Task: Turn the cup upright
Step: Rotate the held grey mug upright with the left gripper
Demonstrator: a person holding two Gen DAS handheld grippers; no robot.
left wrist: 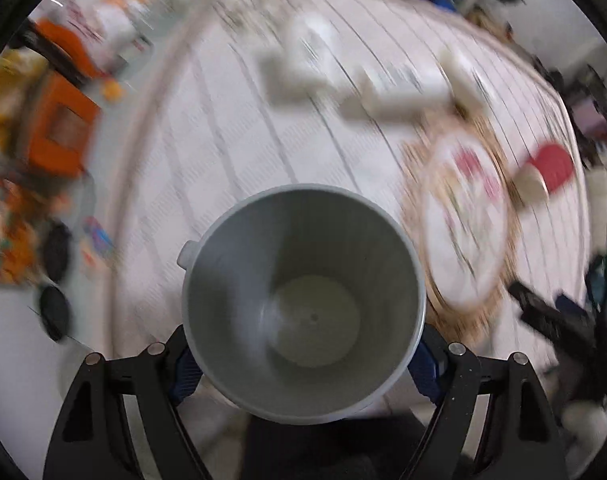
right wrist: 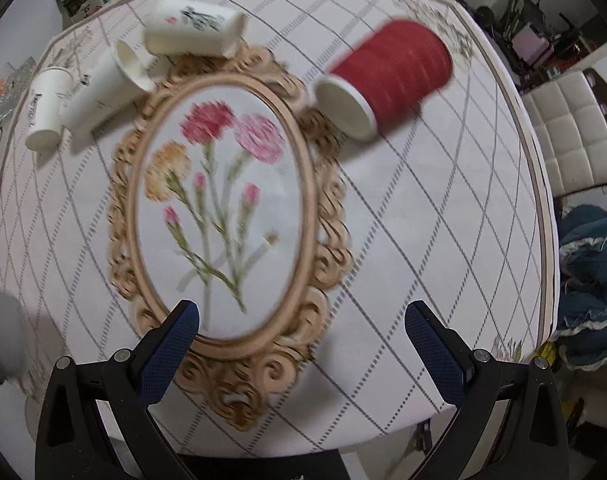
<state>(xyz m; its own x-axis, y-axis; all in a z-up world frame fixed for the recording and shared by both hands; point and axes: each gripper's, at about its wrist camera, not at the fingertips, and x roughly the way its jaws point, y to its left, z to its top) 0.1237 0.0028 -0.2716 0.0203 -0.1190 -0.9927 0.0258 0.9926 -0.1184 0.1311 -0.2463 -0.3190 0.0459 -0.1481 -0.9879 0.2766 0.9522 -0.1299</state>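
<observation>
My left gripper [left wrist: 303, 364] is shut on a grey cup [left wrist: 303, 304]. Its open mouth faces the camera and I see down to its pale bottom, above the table. The rest of the left wrist view is blurred by motion. My right gripper [right wrist: 301, 336] is open and empty above the near end of an oval flower placemat [right wrist: 223, 216]. A red cup [right wrist: 387, 76] lies on its side at the mat's far right. It also shows blurred in the left wrist view [left wrist: 543, 172].
Three white paper cups [right wrist: 103, 88] lie on their sides at the far left of the checked tablecloth [right wrist: 423, 220]; one [right wrist: 195, 28] has a black print. A white padded chair [right wrist: 571, 132] stands at the right. Blue cloth [right wrist: 591, 280] lies beyond the table's right edge.
</observation>
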